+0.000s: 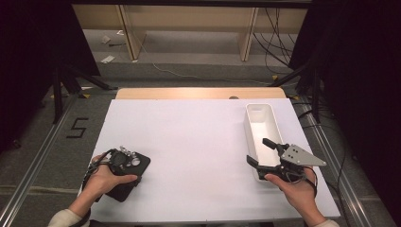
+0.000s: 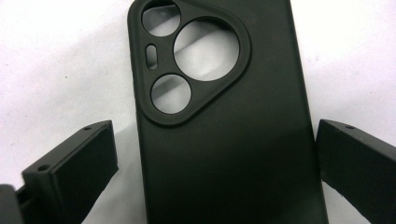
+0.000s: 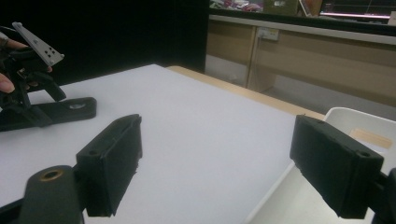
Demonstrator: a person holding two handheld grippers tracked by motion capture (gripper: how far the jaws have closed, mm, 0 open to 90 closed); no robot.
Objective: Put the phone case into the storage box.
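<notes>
Phone case [image 2: 224, 140]: black, lying flat on the white table [image 1: 198, 137] at the near left corner, camera cut-outs pointing away from the person.
Left gripper [image 2: 215, 154]: poised directly over the case, jaws spread wide, one on each long side; the right jaw looks close to the edge, the left stands clearly apart. Nothing gripped.
Right gripper [image 1: 265, 153]: hovering over the near end of the white bin [image 1: 260, 116], jaws wide apart and empty.
Likely step: closing on the case to lift it, probably for transfer to the bin.
Approach: centre the case between the jaws before closing, so both pads meet the edges together.
Depth: bring the pads down to table level; the case is thin.
Grip: close gently; an empty soft case will likely flex or buckle.
Risk: uneven contact may twist the case out.
</notes>
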